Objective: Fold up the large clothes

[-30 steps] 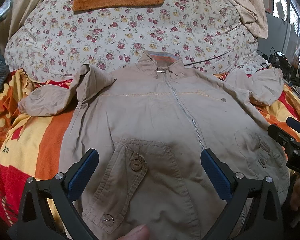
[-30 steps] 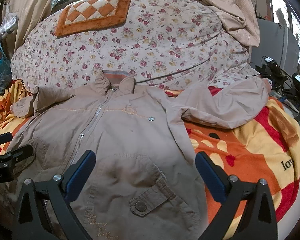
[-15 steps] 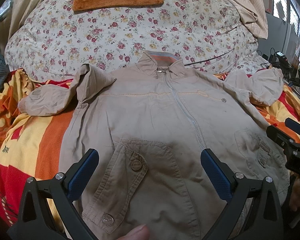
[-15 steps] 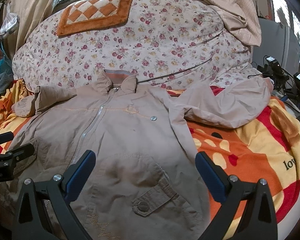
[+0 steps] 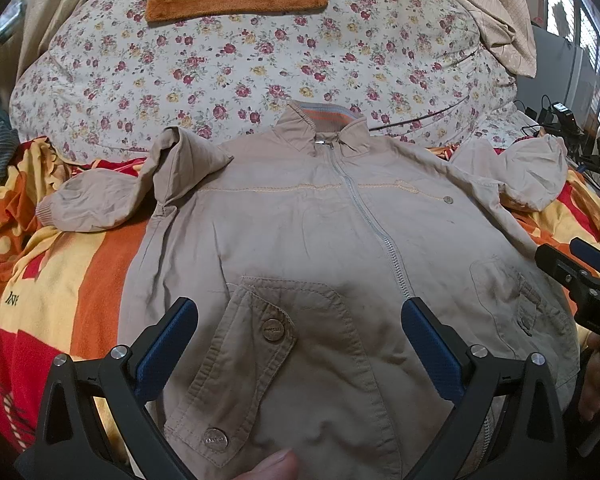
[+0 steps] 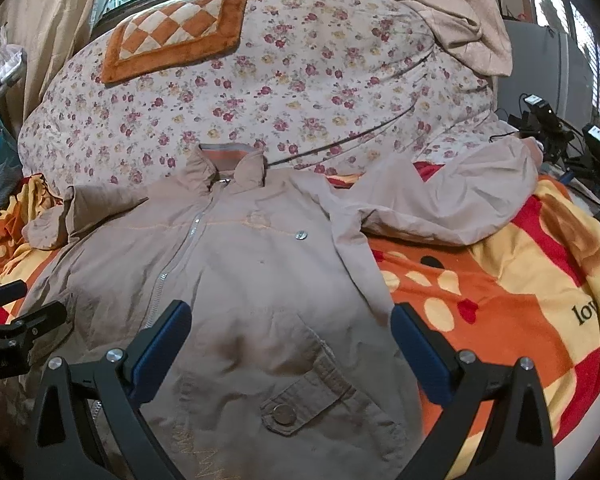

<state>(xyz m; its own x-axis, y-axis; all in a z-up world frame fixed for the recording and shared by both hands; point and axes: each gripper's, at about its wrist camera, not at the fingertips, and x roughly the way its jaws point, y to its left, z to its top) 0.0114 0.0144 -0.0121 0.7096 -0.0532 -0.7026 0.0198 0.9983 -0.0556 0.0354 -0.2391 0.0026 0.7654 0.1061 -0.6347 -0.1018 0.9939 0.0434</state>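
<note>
Your beige zip-up jacket (image 5: pixel 300 232) lies face up and zipped on the orange-and-yellow blanket (image 6: pixel 500 280), collar toward the floral duvet (image 5: pixel 260 60), both sleeves spread sideways (one crumpled). Your left gripper (image 5: pixel 300 332) hovers above its hem, jaws wide apart; your right gripper (image 6: pixel 288 340) likewise, holding nothing.

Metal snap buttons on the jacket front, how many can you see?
4. Two sit on the left pocket flap, one on the chest beside the zipper, one on the right pocket flap. Folds may hide others.
</note>
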